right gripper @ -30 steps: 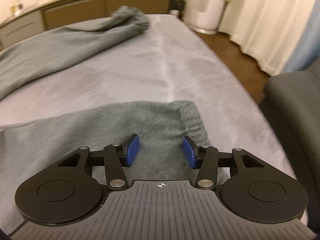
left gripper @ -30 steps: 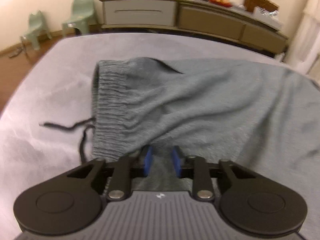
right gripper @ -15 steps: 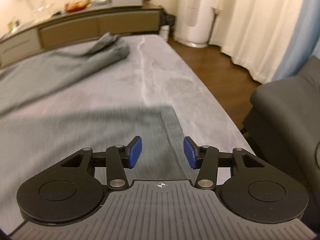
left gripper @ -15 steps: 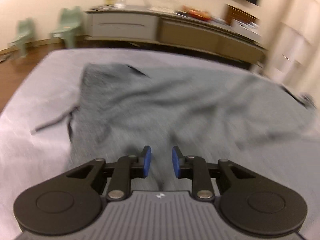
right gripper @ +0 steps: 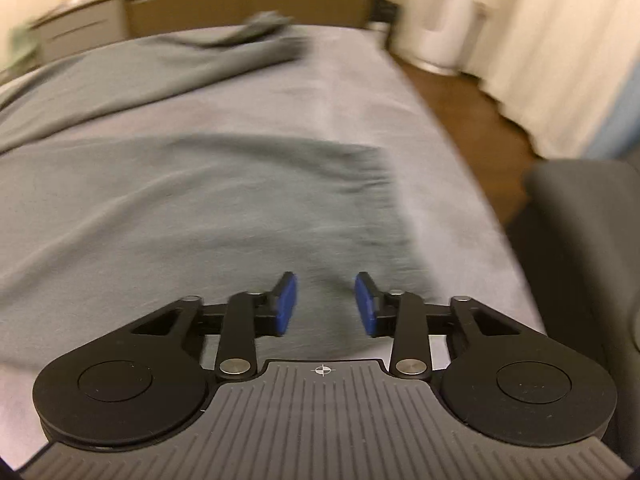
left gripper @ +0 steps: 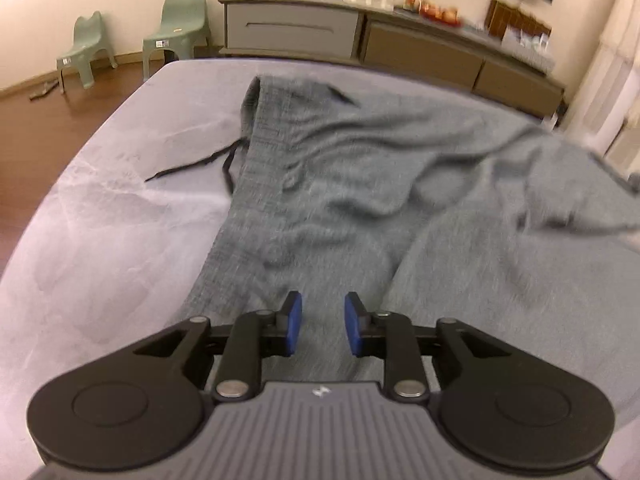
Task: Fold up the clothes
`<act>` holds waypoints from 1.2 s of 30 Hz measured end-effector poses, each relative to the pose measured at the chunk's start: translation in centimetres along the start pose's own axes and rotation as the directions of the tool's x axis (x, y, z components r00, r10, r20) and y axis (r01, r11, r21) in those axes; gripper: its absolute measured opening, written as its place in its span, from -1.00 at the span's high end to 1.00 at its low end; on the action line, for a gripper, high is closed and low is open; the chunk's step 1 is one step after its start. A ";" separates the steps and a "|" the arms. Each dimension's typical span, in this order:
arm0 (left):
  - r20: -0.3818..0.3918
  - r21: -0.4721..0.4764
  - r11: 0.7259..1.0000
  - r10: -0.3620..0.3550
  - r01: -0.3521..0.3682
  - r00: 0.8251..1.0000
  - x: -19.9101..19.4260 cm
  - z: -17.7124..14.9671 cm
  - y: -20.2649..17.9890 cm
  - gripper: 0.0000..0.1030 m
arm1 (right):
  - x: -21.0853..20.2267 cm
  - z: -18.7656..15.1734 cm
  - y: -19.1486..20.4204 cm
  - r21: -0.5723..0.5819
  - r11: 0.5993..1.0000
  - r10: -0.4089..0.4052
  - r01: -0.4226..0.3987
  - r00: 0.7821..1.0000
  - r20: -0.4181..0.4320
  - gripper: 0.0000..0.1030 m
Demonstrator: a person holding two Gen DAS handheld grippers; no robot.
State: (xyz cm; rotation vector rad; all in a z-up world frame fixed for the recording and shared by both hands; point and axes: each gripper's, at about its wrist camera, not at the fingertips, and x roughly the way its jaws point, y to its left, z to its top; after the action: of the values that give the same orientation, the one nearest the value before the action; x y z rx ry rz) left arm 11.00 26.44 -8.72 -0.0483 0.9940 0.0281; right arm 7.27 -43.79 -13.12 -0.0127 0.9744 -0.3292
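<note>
Grey sweatpants [left gripper: 360, 168] lie spread on a pale grey table [left gripper: 100, 240]. Their ribbed waistband [left gripper: 256, 128] is on the left, with a black drawstring [left gripper: 200, 162] trailing onto the table. My left gripper [left gripper: 322, 322] is open and empty, just above the near waist corner. In the right wrist view one trouser leg [right gripper: 200, 216] lies across the near table, its cuff [right gripper: 376, 184] to the right. The other leg [right gripper: 160, 60] lies farther back. My right gripper [right gripper: 326, 304] is open and empty above the near leg.
A long low sideboard [left gripper: 400, 44] with glassware and boxes stands behind the table. Two green child chairs [left gripper: 176, 28] are at the far left. A dark sofa [right gripper: 580, 220] and white curtains [right gripper: 560, 40] are to the right. Wooden floor surrounds the table.
Both grippers have pulled back and risen from the pants. The right gripper's jaws have narrowed a little; the left has opened wider. The view is motion blurred.
</note>
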 end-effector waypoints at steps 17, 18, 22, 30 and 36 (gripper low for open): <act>0.130 -0.066 0.995 0.078 -0.070 0.988 4.5 14.7 1.8 -0.31 | -3.0 16.4 1.2 0.112 0.991 0.055 -0.076 0.982 0.181 -0.66; 0.112 -0.079 0.995 0.071 -0.062 0.991 6.0 15.6 1.8 -0.31 | -1.5 18.2 2.0 0.108 0.990 0.065 -0.086 0.981 0.183 -0.67; 0.086 -0.117 0.992 0.049 -0.039 0.995 10.6 17.6 1.2 -0.38 | 4.9 24.9 3.5 0.216 0.960 0.147 -0.180 0.976 0.159 -0.68; 0.106 -0.104 0.994 0.038 -0.027 0.994 14.6 18.9 0.2 -0.35 | 19.2 29.1 2.7 0.606 0.758 0.262 -0.241 0.963 0.054 0.31; 0.209 -0.123 0.992 -0.013 0.039 0.978 11.9 19.1 1.2 0.58 | 11.8 27.2 0.5 0.551 0.738 0.273 -0.389 0.920 0.283 0.95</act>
State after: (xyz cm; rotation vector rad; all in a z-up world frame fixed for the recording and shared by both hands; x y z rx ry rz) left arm 33.43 28.68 -8.37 -0.1713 0.7810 0.0705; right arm 35.60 -50.36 -7.36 0.7019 0.6331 -0.2853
